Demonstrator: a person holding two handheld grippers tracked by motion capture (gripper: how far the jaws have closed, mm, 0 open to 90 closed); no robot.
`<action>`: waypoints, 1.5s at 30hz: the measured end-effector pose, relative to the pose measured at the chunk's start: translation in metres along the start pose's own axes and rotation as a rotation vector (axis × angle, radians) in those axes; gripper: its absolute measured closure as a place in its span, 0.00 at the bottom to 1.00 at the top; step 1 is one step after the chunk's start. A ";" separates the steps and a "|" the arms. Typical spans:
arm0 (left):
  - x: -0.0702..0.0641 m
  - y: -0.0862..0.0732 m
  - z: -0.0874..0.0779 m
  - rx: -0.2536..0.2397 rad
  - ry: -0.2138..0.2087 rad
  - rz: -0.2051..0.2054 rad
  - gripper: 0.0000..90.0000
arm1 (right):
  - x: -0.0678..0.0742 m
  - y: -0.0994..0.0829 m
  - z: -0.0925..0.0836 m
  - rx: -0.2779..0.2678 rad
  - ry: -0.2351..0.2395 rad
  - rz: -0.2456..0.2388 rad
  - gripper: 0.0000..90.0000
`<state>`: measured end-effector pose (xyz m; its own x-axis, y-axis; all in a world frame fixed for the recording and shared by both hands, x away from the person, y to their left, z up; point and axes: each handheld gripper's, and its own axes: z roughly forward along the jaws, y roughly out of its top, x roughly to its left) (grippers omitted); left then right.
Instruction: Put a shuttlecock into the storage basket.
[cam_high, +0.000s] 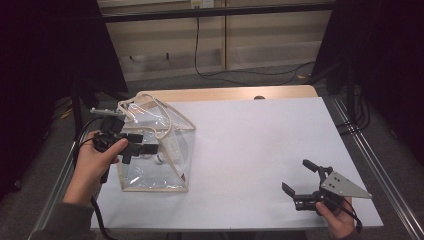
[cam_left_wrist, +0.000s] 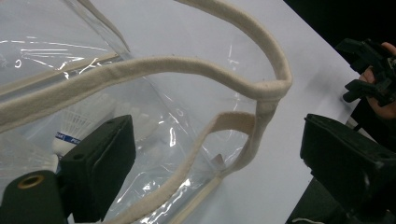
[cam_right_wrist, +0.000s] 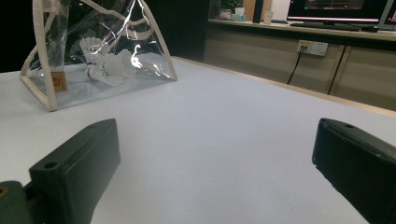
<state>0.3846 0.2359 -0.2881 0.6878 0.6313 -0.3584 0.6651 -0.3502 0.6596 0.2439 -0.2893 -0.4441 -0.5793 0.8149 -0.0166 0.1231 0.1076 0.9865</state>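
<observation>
A clear plastic bag with cream fabric trim stands at the left of the white table top. White shuttlecocks lie inside it, and they show through the bag's wall in the right gripper view. My left gripper reaches in at the bag's top; its jaws stand wide, with a cream handle strap and clear wall between them, untouched by the pads. My right gripper rests low near the table's front right, open, with nothing between its jaws.
A white sheet covers the table, with a strip of wood bare along the far edge. Metal rails run along the right side. A black cable lies on the floor beyond. Dark curtains flank both sides.
</observation>
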 end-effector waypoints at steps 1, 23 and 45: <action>0.000 -0.001 0.000 0.002 -0.002 0.002 0.12 | 0.000 0.000 0.000 0.000 0.000 0.000 0.01; 0.001 -0.012 -0.002 -0.003 -0.022 0.002 0.15 | -0.001 0.000 -0.001 -0.001 0.000 -0.006 0.01; -0.001 -0.016 -0.005 -0.021 -0.045 0.018 0.26 | 0.000 0.000 -0.001 0.001 -0.001 -0.004 0.01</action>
<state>0.3721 0.2441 -0.2947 0.7125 0.5931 -0.3750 0.6463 -0.3466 0.6798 0.2431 -0.2900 -0.4441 -0.5789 0.8151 -0.0205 0.1215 0.1111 0.9864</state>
